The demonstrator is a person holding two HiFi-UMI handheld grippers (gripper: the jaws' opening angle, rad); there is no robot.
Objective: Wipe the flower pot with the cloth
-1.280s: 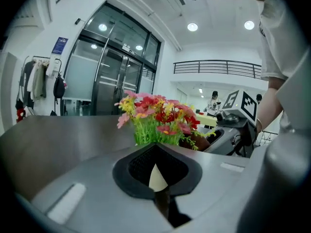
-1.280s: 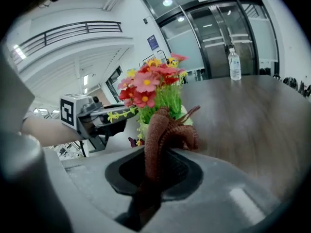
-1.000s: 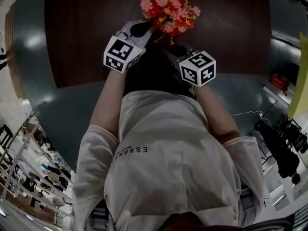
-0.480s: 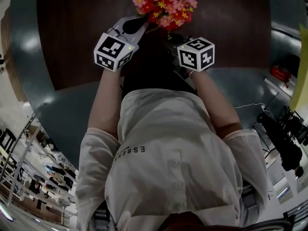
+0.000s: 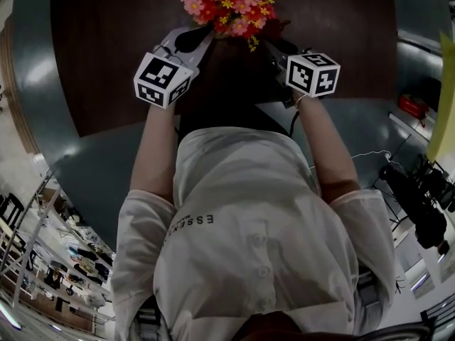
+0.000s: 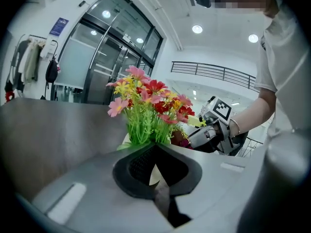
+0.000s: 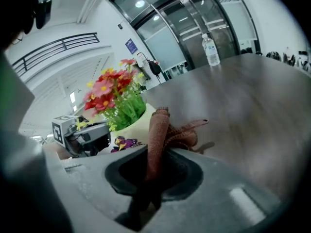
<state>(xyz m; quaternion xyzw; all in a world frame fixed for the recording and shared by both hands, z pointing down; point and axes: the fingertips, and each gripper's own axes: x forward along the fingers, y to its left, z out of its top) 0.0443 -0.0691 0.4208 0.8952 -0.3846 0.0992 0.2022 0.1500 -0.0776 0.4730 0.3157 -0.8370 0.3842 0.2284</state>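
A cream flower pot (image 7: 132, 128) with a purple print holds red, pink and yellow flowers (image 5: 229, 6) at the far side of the dark wooden table (image 5: 106, 48). My left gripper (image 5: 205, 38) reaches it from the left. In the left gripper view its jaws (image 6: 156, 179) are shut on the pot's rim (image 6: 151, 174). My right gripper (image 5: 271, 44) is at the pot's right side. It is shut on a brown cloth (image 7: 158, 130), whose bunched end sticks up past the jaws, right beside the pot wall.
A water bottle (image 7: 210, 50) stands far back on the table. Glass doors (image 6: 104, 57) lie behind the table. Black camera gear (image 5: 419, 204) and a red object (image 5: 412, 106) sit off the table to the right. The person's white shirt (image 5: 242, 233) fills the lower head view.
The right gripper with the cloth has swung to the right and farther out along the pot's right side. The left gripper has kept its hold in place.
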